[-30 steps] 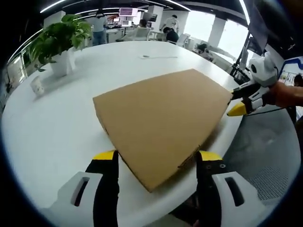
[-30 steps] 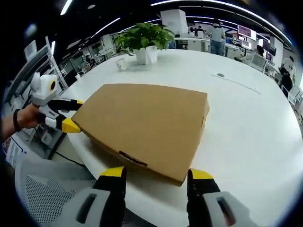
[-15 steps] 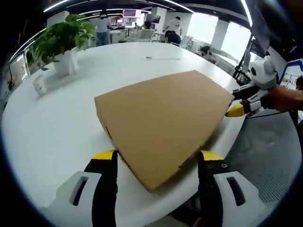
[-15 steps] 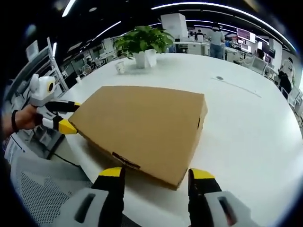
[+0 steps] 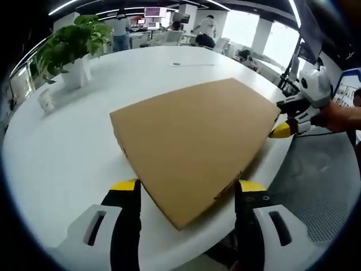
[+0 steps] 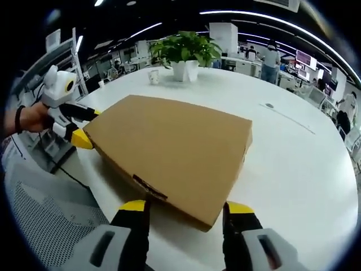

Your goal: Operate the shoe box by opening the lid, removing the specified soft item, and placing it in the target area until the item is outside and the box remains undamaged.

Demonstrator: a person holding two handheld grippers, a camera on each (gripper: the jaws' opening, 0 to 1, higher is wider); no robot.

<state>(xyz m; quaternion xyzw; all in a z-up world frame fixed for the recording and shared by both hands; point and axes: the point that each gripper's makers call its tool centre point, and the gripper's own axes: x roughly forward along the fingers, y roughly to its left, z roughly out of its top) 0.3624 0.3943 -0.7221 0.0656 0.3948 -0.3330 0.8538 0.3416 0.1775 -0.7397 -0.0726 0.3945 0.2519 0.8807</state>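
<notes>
Left gripper view: closed box (image 5: 194,141) mid-frame on desk (image 5: 56,152), left tongs (image 5: 186,195) open astride its near corner. Right tongs (image 6: 186,212) open likewise. Lift lid edge gently, evenly, without crushing cardboard.

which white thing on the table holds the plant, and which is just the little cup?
The plant sits in the taller white pot. The small white cup stands apart beside it, empty of foliage, nearer the table edge.
</notes>
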